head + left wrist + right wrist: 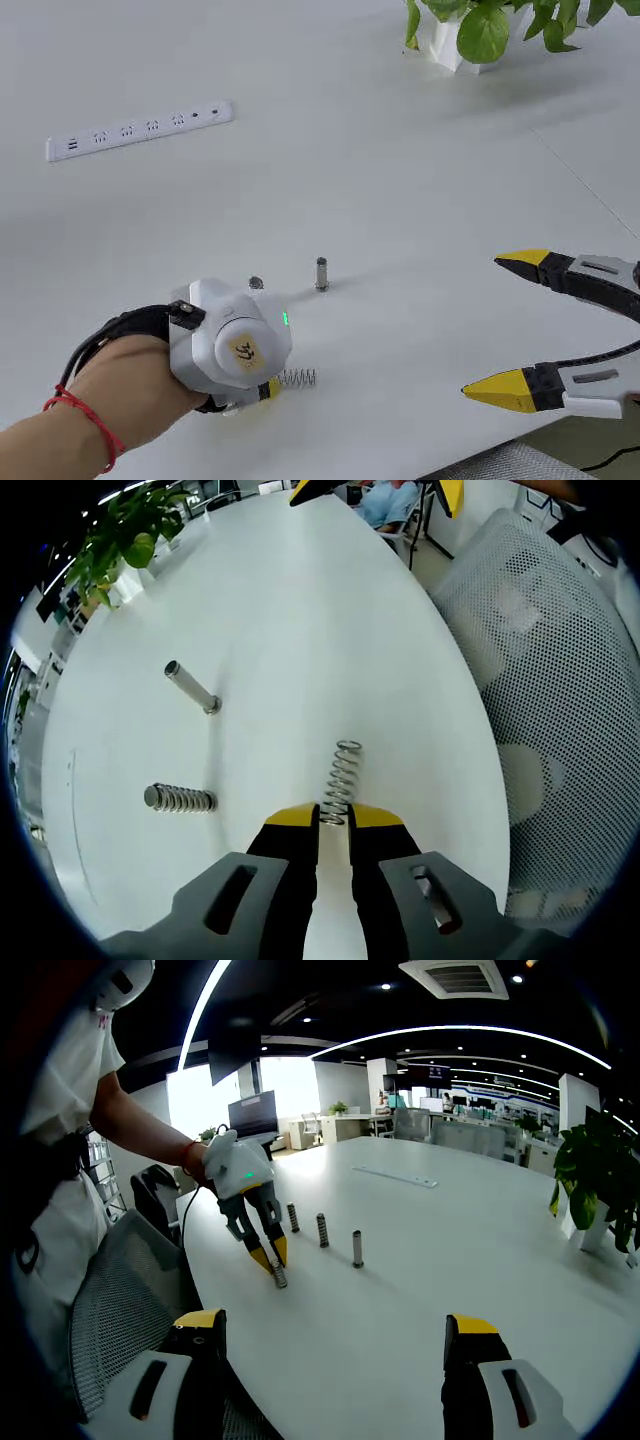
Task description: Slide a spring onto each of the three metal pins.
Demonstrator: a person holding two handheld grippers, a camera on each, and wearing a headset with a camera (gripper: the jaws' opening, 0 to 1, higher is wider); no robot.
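Note:
A loose spring (298, 377) lies flat on the white table (400, 180). My left gripper (271, 389) holds its near end; in the left gripper view the yellow jaws have closed on the spring (343, 773). A bare metal pin (321, 273) stands upright just beyond. In the left gripper view the bare pin (190, 687) stands beside a second pin wearing a spring (178, 798). The right gripper view shows three pins in a row (322, 1229) with the left gripper (270, 1256) beside them. My right gripper (512, 325) hovers open and empty at the right.
A white power strip (140, 128) lies at the far left and a potted plant (480, 30) stands at the far right. The table's near edge runs just below the right gripper, with a grey mesh chair (500, 465) under it.

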